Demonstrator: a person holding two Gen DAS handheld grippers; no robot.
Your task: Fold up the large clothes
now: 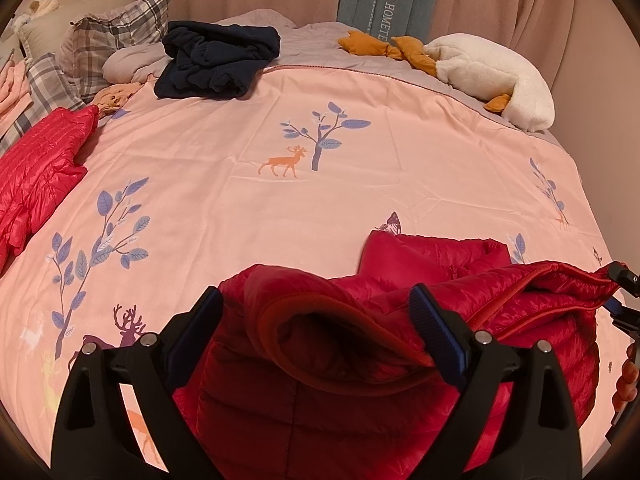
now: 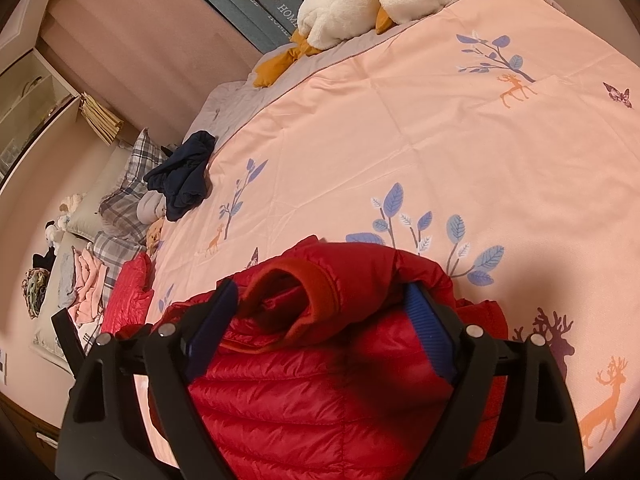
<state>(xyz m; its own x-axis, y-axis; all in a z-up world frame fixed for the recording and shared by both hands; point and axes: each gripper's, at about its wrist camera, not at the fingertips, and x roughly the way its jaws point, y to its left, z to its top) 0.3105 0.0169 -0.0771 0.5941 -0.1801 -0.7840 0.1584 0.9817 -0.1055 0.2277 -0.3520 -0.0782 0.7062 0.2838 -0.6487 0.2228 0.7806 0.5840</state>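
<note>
A red quilted down jacket (image 1: 360, 360) lies bunched on the pink bedspread (image 1: 280, 208) at the near edge. My left gripper (image 1: 316, 308) is open, its blue-padded fingers (image 1: 436, 332) standing wide either side of a rolled sleeve or collar opening. My right gripper (image 2: 320, 304) is also open over the same jacket (image 2: 320, 380), its fingers (image 2: 428, 332) straddling a fold with an orange-lined edge. The right gripper's body shows at the right edge of the left wrist view (image 1: 624, 300).
A second red down jacket (image 1: 36, 176) lies at the left. A dark navy garment (image 1: 216, 60) is heaped at the far side. A white plush goose (image 1: 496, 80), plaid pillows (image 1: 112, 32) and folded pink clothes (image 2: 88, 280) line the bed's edges.
</note>
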